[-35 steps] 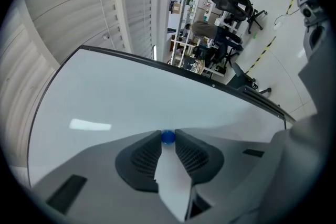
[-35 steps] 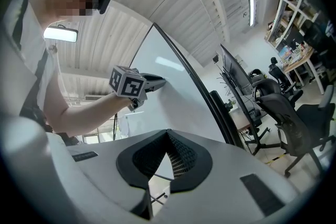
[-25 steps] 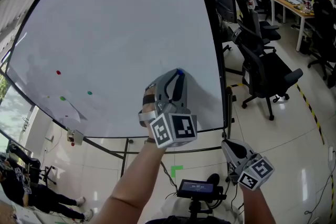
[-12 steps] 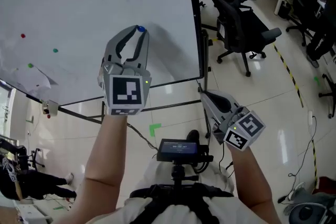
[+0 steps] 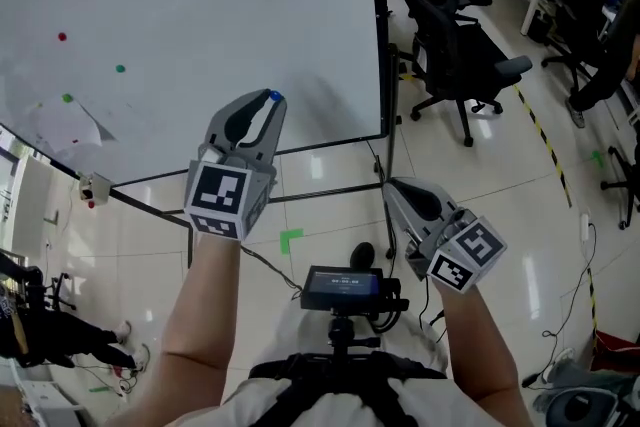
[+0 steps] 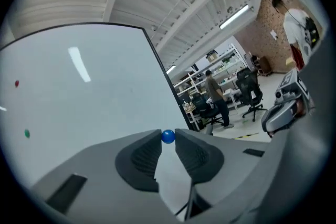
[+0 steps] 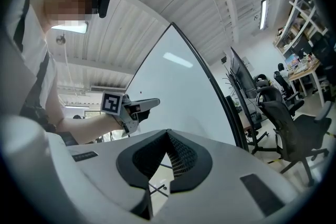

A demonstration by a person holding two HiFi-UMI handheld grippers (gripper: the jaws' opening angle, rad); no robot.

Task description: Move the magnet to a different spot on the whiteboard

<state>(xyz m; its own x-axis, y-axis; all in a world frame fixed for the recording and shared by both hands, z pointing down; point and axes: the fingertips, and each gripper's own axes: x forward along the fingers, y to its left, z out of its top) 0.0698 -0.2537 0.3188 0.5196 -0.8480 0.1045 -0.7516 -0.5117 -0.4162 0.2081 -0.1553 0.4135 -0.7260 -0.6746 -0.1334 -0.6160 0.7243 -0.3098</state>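
A small round blue magnet (image 5: 273, 96) (image 6: 168, 136) is pinched between the tips of my left gripper (image 5: 270, 100) (image 6: 168, 137), held just off the lower right part of the whiteboard (image 5: 200, 15) (image 6: 79, 102). The left gripper is shut on it. My right gripper (image 5: 393, 190) (image 7: 167, 135) hangs lower, to the right of the board's edge, with its jaws together and nothing between them. A red magnet (image 5: 62, 37) (image 6: 17, 83) and two green magnets (image 5: 120, 69) (image 5: 67, 98) stick to the board's left side.
The whiteboard's dark right frame edge (image 5: 383, 35) and its stand bars (image 5: 330, 190) run close to both grippers. Black office chairs (image 5: 460, 65) stand on the floor to the right. A device with a screen (image 5: 343, 287) sits at the person's waist.
My left gripper has come down and slightly right along the board with the blue magnet in it. The right gripper has barely moved over the last half second.
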